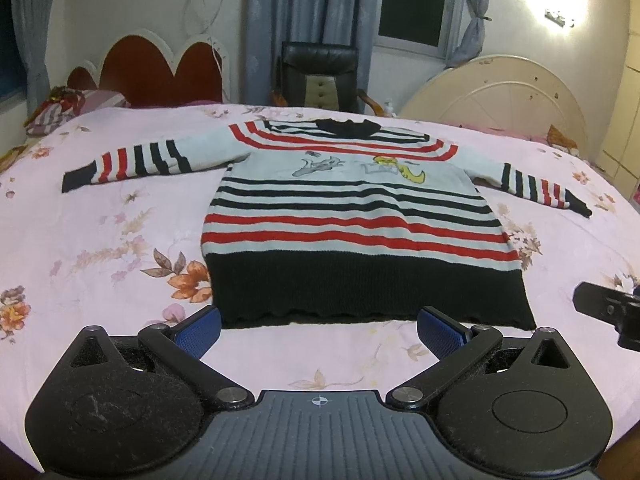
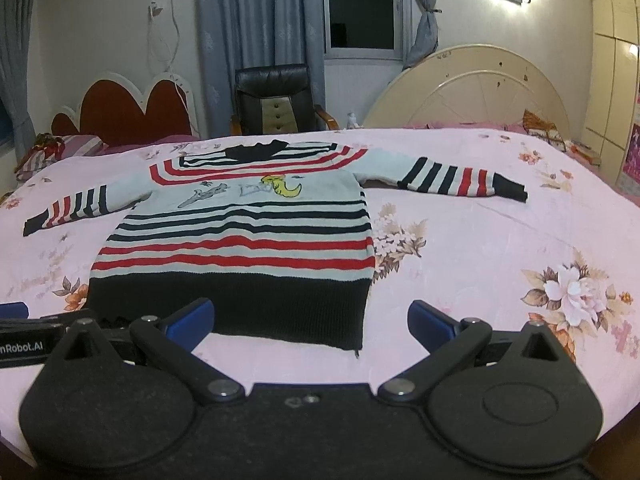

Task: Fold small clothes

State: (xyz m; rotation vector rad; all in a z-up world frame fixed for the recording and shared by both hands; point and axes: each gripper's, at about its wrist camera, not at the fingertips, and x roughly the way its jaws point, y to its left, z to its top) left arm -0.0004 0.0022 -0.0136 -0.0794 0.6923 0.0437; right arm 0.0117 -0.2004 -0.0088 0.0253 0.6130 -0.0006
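Sweater (image 1: 352, 216) lies flat ahead of both grippers' spread fingers (image 1: 200, 330).

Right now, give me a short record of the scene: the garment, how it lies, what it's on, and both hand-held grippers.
garment: striped sweater
pose: spread flat, front up, both sleeves out
surface: floral bedsheet
left hand-held gripper: open, near the hem, holding nothing
right hand-held gripper: open, near the hem's right corner, holding nothing
folding: not begun
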